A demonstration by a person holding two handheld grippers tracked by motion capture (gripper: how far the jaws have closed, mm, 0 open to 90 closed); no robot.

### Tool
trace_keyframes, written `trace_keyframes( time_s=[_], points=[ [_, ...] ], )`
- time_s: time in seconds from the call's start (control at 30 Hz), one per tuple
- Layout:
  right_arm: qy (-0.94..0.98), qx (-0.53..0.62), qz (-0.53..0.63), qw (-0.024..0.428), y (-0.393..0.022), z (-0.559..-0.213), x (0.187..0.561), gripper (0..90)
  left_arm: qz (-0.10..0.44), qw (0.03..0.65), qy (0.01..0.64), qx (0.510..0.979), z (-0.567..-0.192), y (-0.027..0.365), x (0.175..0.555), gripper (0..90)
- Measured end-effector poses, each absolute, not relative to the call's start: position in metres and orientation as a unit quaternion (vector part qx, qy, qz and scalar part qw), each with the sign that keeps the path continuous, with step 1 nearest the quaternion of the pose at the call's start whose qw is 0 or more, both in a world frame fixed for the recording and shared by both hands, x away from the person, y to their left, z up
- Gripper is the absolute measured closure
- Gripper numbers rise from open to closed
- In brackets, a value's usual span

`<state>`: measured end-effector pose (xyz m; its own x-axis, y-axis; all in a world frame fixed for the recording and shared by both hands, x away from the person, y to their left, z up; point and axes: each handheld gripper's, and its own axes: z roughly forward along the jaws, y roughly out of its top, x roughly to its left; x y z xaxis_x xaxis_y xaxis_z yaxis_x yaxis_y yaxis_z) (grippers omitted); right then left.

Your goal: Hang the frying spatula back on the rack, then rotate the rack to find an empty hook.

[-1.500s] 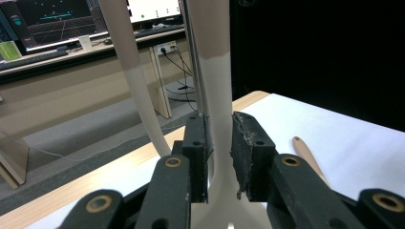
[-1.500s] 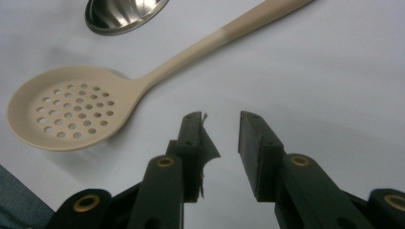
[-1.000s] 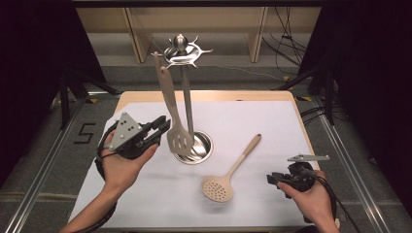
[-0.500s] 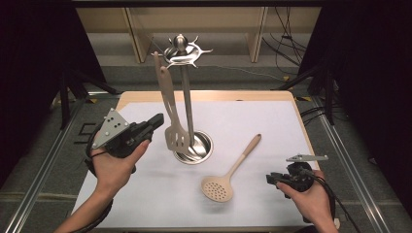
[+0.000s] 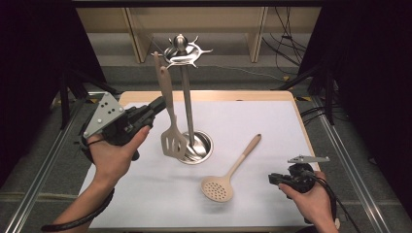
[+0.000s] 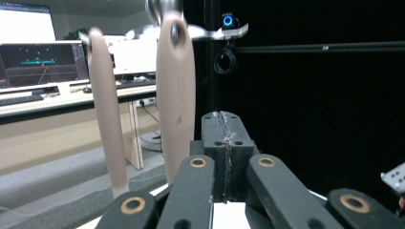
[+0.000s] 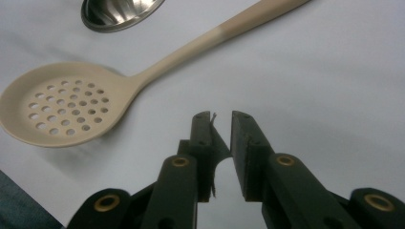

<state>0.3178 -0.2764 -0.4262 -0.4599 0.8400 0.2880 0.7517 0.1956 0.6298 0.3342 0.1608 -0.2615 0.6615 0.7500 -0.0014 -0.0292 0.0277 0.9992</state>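
A beige slotted spatula [image 5: 167, 111] hangs by its top from the chrome utensil stand [image 5: 187, 104] at mid-table. My left gripper [image 5: 158, 103] is raised beside the spatula handle [image 6: 174, 95], jaws pressed together with nothing between them. A second beige shaft [image 6: 107, 109] stands left of the handle; I cannot tell what it is. A beige skimmer spoon [image 5: 228, 174] lies flat on the white mat. My right gripper [image 5: 272, 178] rests low at the front right and points at the skimmer [image 7: 62, 107]. Its jaws [image 7: 221, 119] have just been closing to a narrow empty gap.
The stand's round chrome base [image 5: 201, 145] sits on the white mat [image 5: 252, 121], and its rim [image 7: 119, 12] lies beyond the skimmer in the right gripper view. Dark frames and cables flank the table. A desk with monitors [image 6: 43, 62] lies behind the stand.
My left hand has risen from beside the spatula's slotted head to mid-handle height. The spatula, the skimmer and the right hand stay where they were.
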Motion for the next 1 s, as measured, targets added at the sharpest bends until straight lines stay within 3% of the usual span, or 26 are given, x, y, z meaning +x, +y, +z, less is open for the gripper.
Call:
trace_keyframes(
  time_s=[0.63, 0.7, 1.0],
  points=[
    [0.774, 0.514, 0.365, 0.059, -0.273, -0.424, 0.322, 84.7, 0.295, 0.675, 0.273, 0.619, -0.227, 0.148, 0.342, 89.7],
    [0.767, 0.519, 0.366, 0.090, -0.272, -0.425, 0.322, 84.7, 0.295, 0.675, 0.270, 0.619, -0.224, 0.145, 0.344, 89.6],
    [0.771, 0.528, 0.347, 0.079, -0.275, -0.422, 0.315, 84.9, 0.305, 0.663, 0.280, 0.623, -0.219, 0.139, 0.363, 89.6]
  ],
)
